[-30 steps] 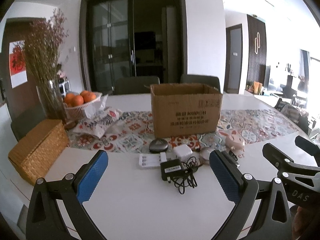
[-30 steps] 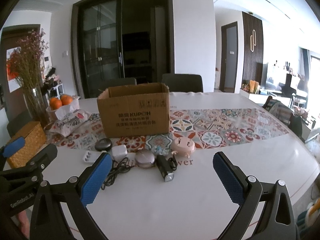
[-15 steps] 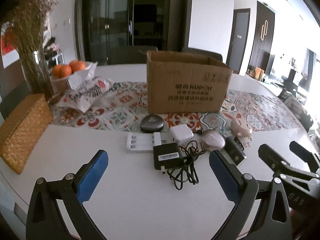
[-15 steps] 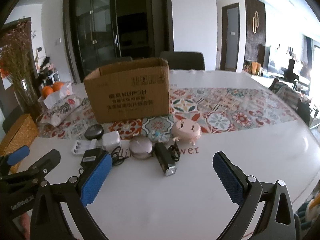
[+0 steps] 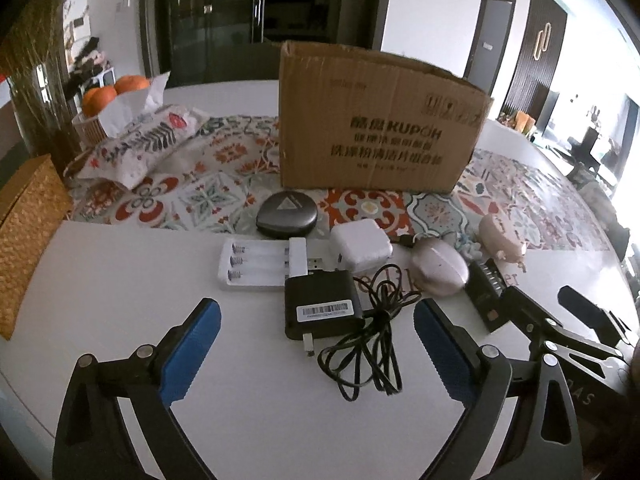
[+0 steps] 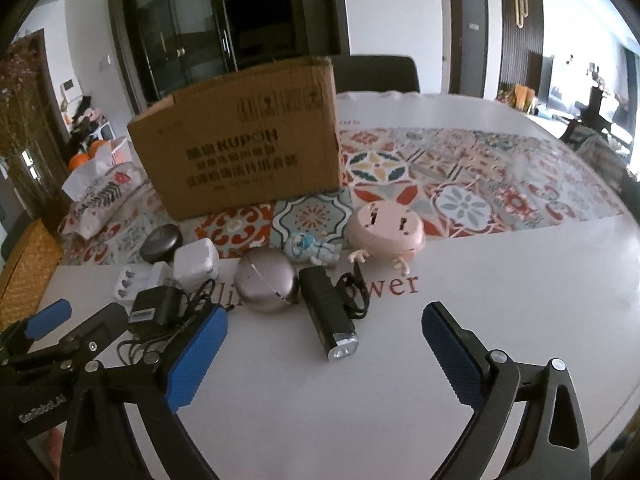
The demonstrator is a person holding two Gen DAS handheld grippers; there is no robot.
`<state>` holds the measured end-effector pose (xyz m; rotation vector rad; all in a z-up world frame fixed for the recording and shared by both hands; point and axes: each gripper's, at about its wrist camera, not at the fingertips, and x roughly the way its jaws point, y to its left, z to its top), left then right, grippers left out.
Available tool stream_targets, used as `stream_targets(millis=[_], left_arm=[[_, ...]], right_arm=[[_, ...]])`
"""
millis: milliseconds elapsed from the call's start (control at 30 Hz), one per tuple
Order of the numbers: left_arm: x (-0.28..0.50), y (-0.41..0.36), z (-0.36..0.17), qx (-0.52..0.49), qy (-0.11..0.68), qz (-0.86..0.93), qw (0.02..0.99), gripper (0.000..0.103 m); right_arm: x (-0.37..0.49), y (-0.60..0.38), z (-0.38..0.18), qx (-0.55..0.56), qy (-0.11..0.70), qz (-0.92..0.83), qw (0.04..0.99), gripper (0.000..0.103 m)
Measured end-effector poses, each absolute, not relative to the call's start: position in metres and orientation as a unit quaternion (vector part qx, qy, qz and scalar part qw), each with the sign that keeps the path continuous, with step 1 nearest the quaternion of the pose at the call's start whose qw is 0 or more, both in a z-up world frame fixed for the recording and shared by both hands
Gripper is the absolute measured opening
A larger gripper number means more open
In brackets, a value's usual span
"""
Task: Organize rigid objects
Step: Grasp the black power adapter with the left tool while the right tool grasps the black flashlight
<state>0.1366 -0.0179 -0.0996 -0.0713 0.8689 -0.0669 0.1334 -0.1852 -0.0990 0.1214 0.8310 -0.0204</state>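
Blue-padded left tool [image 5: 316, 344] and right tool [image 6: 324, 348], jaws wide, just closing slightly, grip nothing.

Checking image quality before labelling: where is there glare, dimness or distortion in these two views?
Left wrist view: window light blows out the right edge, the cardboard box bends with fisheye curvature, its print slightly soft. Right wrist view: glare again at right, dim dark doors behind, the flashlight sharp enough.

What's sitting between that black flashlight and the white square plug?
A round silvery case lies between the black flashlight and the white square plug; the right wrist view shows it best.
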Motion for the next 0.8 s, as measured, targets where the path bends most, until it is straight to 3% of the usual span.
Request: stream_targets(millis=[633, 800], left_arm=[[0.175, -0.013, -0.140, -0.048, 0.481, -0.022, 0.875, 0.079], [0.180, -0.013, -0.144, -0.055, 0.483, -0.028, 0.873, 0.073]], right_arm=[[0.182, -0.187, -0.146, 0.066, 0.460, 0.004, 0.886, 0.083], [0.188, -0.187, -0.151, 0.063, 0.462, 0.007, 0.885, 0.073]])
